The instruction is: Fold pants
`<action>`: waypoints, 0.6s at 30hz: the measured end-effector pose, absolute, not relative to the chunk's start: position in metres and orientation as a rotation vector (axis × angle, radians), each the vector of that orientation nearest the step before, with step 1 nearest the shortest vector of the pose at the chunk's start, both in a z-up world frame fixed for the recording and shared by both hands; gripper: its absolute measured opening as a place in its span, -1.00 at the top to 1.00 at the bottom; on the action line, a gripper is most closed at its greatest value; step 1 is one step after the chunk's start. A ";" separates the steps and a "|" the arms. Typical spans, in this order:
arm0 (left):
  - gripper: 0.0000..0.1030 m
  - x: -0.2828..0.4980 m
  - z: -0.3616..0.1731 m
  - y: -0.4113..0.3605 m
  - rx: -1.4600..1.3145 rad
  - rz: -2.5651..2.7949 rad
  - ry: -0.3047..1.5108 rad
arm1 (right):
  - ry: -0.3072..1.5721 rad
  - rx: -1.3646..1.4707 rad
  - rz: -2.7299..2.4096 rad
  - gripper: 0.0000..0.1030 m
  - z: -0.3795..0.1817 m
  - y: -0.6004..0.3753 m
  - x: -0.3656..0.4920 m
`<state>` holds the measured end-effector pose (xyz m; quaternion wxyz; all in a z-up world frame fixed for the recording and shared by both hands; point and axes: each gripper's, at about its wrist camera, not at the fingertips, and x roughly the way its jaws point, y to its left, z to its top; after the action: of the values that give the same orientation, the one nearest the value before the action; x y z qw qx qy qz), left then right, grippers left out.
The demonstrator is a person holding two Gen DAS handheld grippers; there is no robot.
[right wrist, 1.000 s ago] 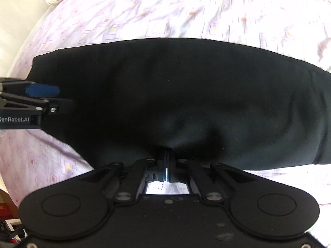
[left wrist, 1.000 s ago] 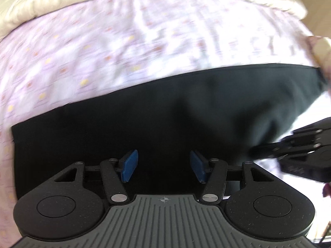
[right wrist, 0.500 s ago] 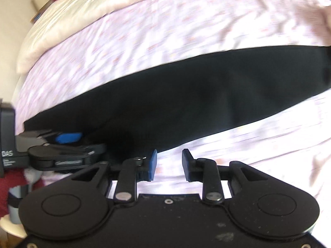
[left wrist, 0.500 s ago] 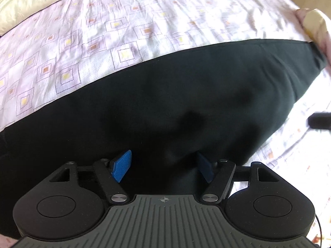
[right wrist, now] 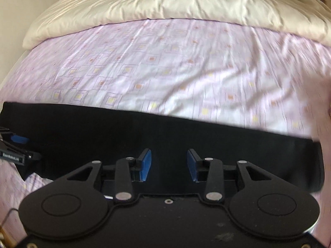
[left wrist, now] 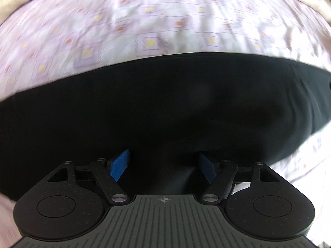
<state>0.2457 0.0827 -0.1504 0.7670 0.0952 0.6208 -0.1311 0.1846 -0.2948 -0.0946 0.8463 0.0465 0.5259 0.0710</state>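
White lettering on the black body of my left gripper (right wrist: 19, 139), seen at the left edge of the right wrist view, seems to read "GenRobot.AI", though it is blurred. Below both cameras, a pair of black pants of smooth matte cloth (left wrist: 165, 107) lies flat as one long dark band across the bed, on a thin, creased pale lilac sheet printed with small nested squares with yellow and orange centres (right wrist: 175, 68); a puffy cream duvet with a satin sheen (right wrist: 165, 2) is bunched along the far side of the bed. From the left wrist view, my left gripper (left wrist: 163, 165) points steeply down over the dark cloth, its jaws opening and standing wide, the ribbed blue pads (left wrist: 120, 164) clear of the fabric with nothing clamped between them. My right gripper (right wrist: 168, 164) hangs above the band's near edge, its jaws also opening, about half apart, the blue pads facing each other across a gap with only the flat cloth showing beneath and nothing gripped. The band's right end (right wrist: 310, 161) is a straight, squared edge lying on the sheet.
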 end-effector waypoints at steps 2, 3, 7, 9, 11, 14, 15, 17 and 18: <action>-0.39 0.245 -0.151 0.080 0.188 -0.230 1.361 | 1.109 0.049 0.208 0.20 -0.098 -0.297 0.198; -0.39 0.245 -0.151 0.079 0.179 -0.208 1.366 | 1.112 0.031 0.242 0.20 -0.099 -0.296 0.207; -0.39 0.246 -0.152 0.078 0.156 -0.174 1.378 | 1.133 -0.020 0.368 0.19 -0.112 -0.290 0.233; -0.39 0.248 -0.152 0.079 0.153 -0.172 1.388 | 1.144 -0.072 0.425 0.19 -0.121 -0.281 0.244; -0.40 0.250 -0.153 0.079 0.154 -0.170 1.392 | 1.161 -0.102 0.484 0.19 -0.127 -0.274 0.252; -0.40 0.247 -0.152 0.081 0.152 -0.163 1.386 | 1.182 -0.146 0.550 0.19 -0.129 -0.262 0.254; -0.40 0.247 -0.152 0.080 0.153 -0.161 1.383 | 1.185 -0.162 0.567 0.19 -0.131 -0.259 0.255; -0.41 0.245 -0.151 0.082 0.157 -0.160 1.378 | 1.196 -0.176 0.592 0.15 -0.135 -0.255 0.258; -0.41 0.245 -0.151 0.081 0.158 -0.160 1.375 | 1.200 -0.177 0.604 0.15 -0.137 -0.254 0.259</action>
<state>0.2446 0.0814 -0.1513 0.7670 0.0725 0.6332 -0.0737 0.2590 -0.2544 -0.1367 0.7790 -0.0820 0.5553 0.2792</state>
